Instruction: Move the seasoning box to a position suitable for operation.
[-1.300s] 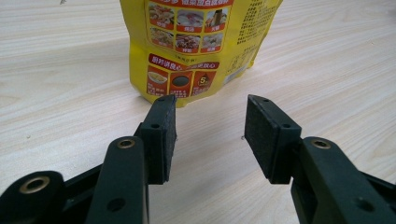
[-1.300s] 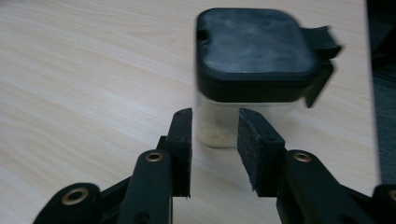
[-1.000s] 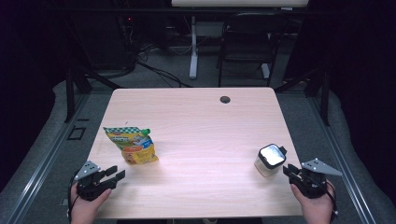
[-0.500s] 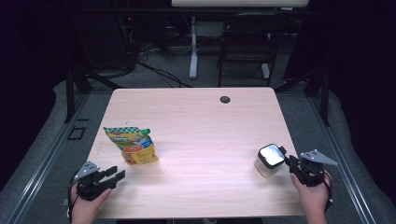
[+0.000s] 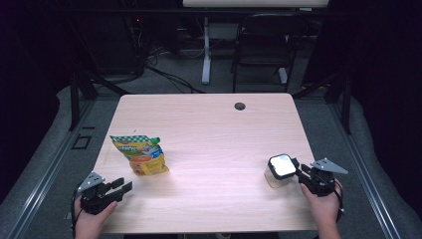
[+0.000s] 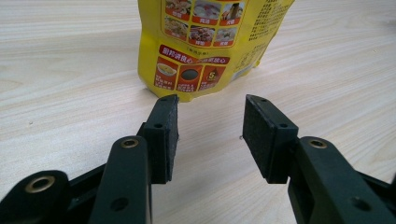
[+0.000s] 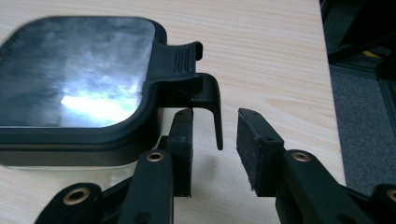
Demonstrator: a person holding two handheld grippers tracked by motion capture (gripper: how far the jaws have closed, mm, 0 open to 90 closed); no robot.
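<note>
A yellow snack pouch [image 5: 139,154] lies flat on the left half of the wooden table [image 5: 209,129]. My left gripper [image 5: 124,186] rests near the front left edge, open, its pads [image 6: 166,135] a short way before the pouch's bottom edge [image 6: 210,42] with bare wood between them. A clear container with a black-rimmed lid [image 5: 281,167] stands at the front right. My right gripper [image 5: 297,172] is against its right side. The lid's black latch [image 7: 205,93] hangs between the jaws of this gripper [image 7: 215,149], which have just been opening; the right-hand pad stands off it.
A dark round grommet [image 5: 240,106] sits in the table near the far edge. A chair [image 5: 263,45] and a desk leg stand on the floor beyond. The table's right edge [image 7: 327,93] runs close beside the right gripper.
My right gripper has moved left and slightly down, up to the container's latch side. The left gripper and the pouch have stayed where they were.
</note>
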